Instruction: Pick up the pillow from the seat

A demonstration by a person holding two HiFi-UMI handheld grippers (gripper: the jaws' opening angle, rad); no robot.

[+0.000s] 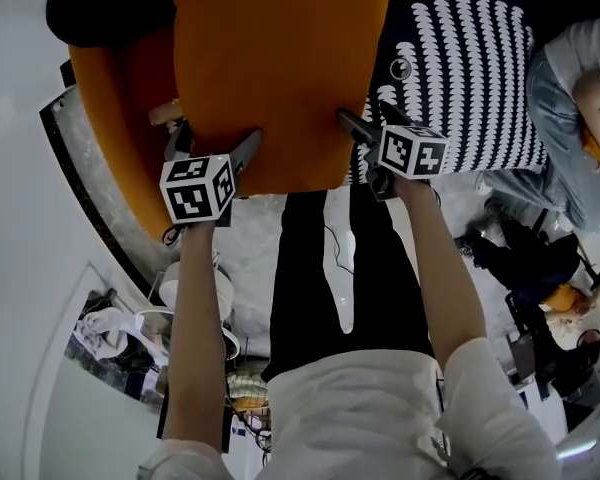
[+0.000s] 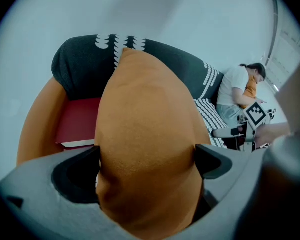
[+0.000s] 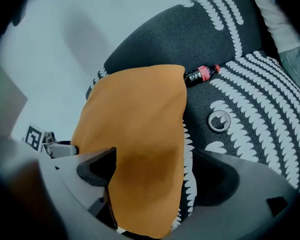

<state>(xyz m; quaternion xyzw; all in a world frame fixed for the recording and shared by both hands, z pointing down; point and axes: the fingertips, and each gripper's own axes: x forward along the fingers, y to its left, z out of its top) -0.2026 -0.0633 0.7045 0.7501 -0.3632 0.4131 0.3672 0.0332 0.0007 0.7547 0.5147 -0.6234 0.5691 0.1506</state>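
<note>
Straddling pillow (image 1: 280,68) near corners, left gripper (image 1: 215,140) and right gripper (image 1: 372,120) both gape open, unclamped; pillow runs toward 12 o'clock.

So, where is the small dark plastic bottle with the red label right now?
In the right gripper view the small dark bottle lies on the black-and-white patterned sofa, just right of the top corner of the orange fabric pillow.

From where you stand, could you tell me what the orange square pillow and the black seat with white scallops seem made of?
Orange square pillow: probably soft matte fabric, finely grained, bulging softly. Black seat with white scallops: likely matte upholstery cloth, with a sewn-in button.
</note>
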